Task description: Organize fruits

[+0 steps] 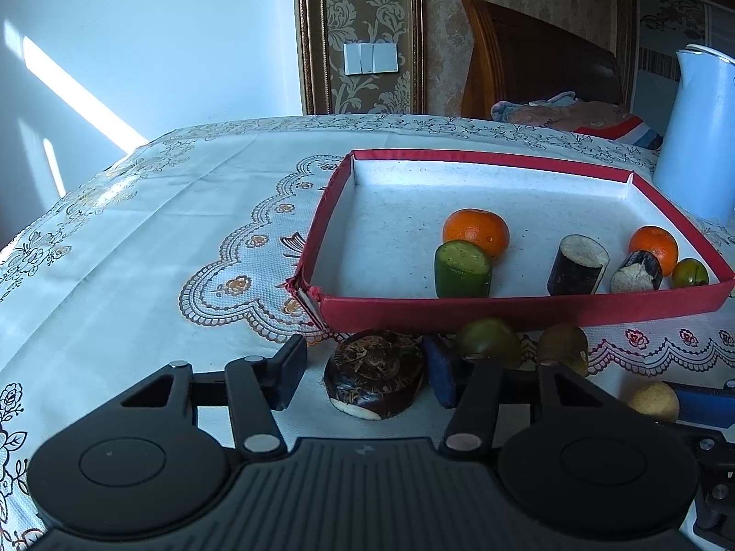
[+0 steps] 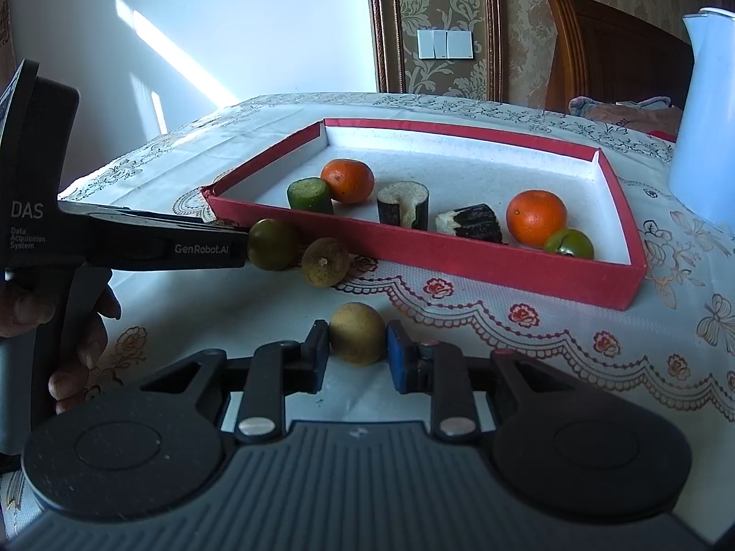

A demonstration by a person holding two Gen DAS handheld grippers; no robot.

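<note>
My left gripper (image 1: 365, 374) spread around dark chestnut (image 1: 374, 379) just before red tray (image 1: 523, 310). My right gripper (image 2: 358, 358) spread (pads not touching) around yellow fruit (image 2: 357, 333).

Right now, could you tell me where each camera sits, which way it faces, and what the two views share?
Left wrist: low behind the left gripper, facing the red tray; its open fingers flank a dark cut piece.
Right wrist: behind the right gripper, facing the tray's right part; its fingers bracket a yellowish fruit, and the person's left hand shows.
Shared: tray, oranges, white jug.
</note>
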